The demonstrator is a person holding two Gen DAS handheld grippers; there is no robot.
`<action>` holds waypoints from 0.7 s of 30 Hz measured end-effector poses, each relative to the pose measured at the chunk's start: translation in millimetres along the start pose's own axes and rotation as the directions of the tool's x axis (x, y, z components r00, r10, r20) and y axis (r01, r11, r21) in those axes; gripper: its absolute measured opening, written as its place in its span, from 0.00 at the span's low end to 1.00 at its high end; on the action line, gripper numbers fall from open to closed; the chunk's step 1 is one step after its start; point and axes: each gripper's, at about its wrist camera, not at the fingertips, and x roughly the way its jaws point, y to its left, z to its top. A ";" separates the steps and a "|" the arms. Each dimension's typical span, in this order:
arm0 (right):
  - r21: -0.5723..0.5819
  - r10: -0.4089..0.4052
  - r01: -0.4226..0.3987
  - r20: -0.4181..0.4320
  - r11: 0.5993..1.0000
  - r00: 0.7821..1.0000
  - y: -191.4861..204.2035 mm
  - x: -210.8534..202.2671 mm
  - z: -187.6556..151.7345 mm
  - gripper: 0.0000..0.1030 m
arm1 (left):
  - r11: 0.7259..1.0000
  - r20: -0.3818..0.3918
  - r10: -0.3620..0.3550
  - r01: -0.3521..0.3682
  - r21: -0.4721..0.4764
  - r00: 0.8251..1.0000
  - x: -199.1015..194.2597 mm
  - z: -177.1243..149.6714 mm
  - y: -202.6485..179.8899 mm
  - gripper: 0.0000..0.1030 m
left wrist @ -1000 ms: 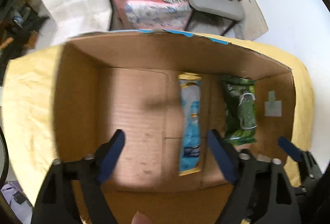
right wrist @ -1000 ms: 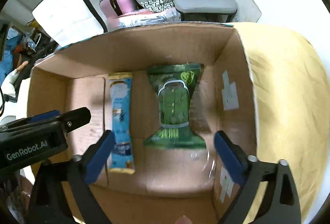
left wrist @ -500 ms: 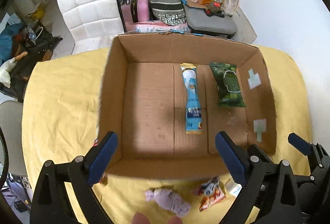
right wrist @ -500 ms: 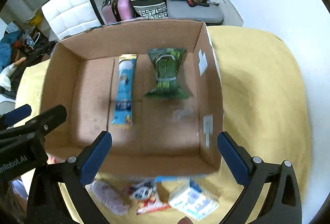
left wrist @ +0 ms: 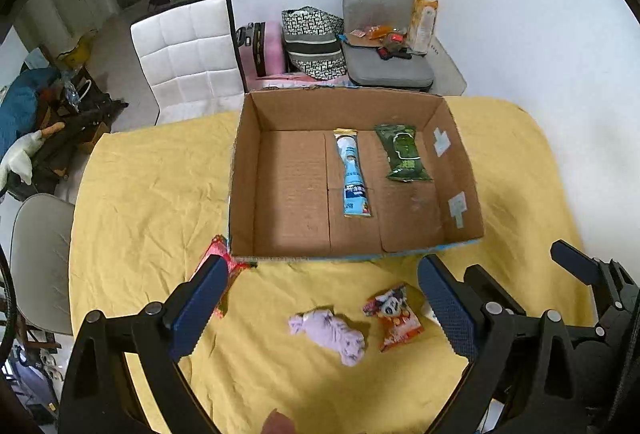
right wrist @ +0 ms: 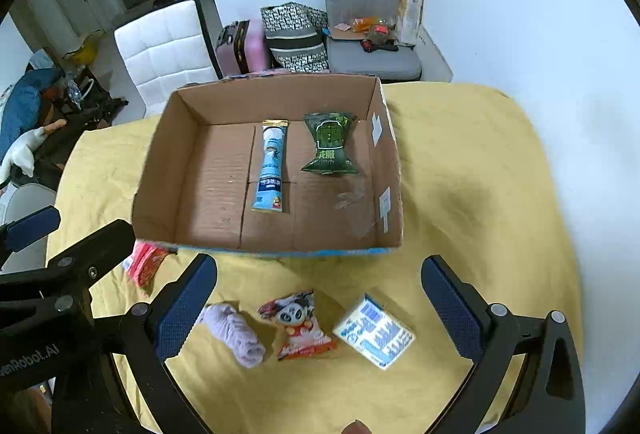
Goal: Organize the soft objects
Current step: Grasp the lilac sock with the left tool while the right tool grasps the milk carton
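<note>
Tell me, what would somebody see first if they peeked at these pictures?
Probably the big open cardboard box in the middle of the yellow tablecloth, with a long blue packet and a green packet lying side by side inside. Then the small things on the cloth in front of it: a lilac rolled cloth, a cartoon snack bag and a blue-and-white tissue pack, between the right gripper's open fingers.

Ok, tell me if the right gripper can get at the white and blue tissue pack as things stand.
Probably yes. The right gripper is open and empty above the yellow cloth, the tissue pack lies apart between its fingers, and nothing covers it.
</note>
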 end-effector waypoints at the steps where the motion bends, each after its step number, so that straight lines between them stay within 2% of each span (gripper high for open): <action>1: -0.002 0.003 -0.003 0.007 1.000 1.000 -0.1 -5.7 -3.5 1.00 | 1.000 0.001 -0.005 0.005 -0.002 1.000 -4.8 -3.4 -0.1 0.94; 7: 0.032 0.044 -0.044 -0.003 0.999 0.999 -20.0 -22.2 -20.8 1.00 | 0.999 -0.019 -0.020 0.020 -0.047 1.000 -10.9 -18.9 3.6 0.94; 10: 0.045 0.027 -0.025 -0.045 0.999 0.999 -40.3 -5.7 -32.2 1.00 | 0.994 -0.089 -0.046 0.037 -0.103 0.995 10.5 -32.7 8.2 0.94; 12: 0.057 0.040 -0.035 -0.097 0.998 0.994 -54.0 14.2 -41.0 1.00 | 0.986 -0.163 -0.075 0.049 -0.159 0.984 36.9 -47.2 12.4 0.94; 13: 0.060 0.042 -0.034 -0.133 0.998 0.990 -61.3 27.6 -46.1 1.00 | 0.981 -0.204 -0.095 0.057 -0.187 0.974 52.2 -55.1 14.5 0.94; 16: 0.050 0.051 -0.040 -0.229 0.998 0.972 -79.2 70.4 -59.6 1.00 | 0.957 -0.327 -0.156 0.060 -0.285 0.932 106.6 -81.3 20.7 0.94; 21: -0.028 0.035 -0.048 -0.356 0.998 0.934 -91.6 141.0 -81.2 1.00 | 0.922 -0.449 -0.231 0.046 -0.385 0.863 174.8 -117.5 18.1 0.94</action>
